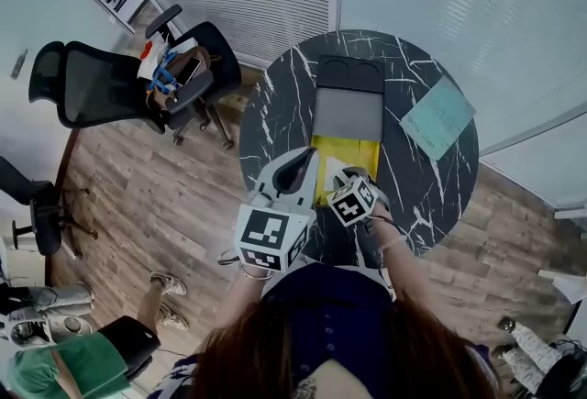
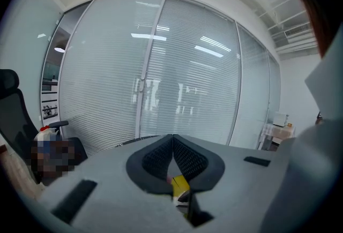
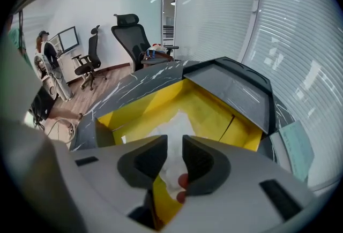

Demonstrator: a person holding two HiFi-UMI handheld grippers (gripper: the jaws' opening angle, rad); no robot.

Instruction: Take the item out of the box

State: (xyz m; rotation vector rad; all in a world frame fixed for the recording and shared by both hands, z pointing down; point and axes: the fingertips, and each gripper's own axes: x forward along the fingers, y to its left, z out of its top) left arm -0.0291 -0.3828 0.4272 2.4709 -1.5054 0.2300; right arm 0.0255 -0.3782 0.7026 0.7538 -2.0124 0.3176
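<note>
Glossy marble-look table (image 1: pixel 275 113), matt cardboard box (image 3: pixel 209 109), wood-plank floor (image 1: pixel 156 195).

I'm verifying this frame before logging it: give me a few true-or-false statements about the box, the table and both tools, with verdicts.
1. The box is closed. False: its lid is folded back and the yellow inside shows.
2. The left tool has its jaws together at the tips. True.
3. A white item lies inside the box. True.
4. The table is square and wooden. False: it is round, dark and marble-veined.
5. The right tool has its jaws apart and points into the box. True.
</note>
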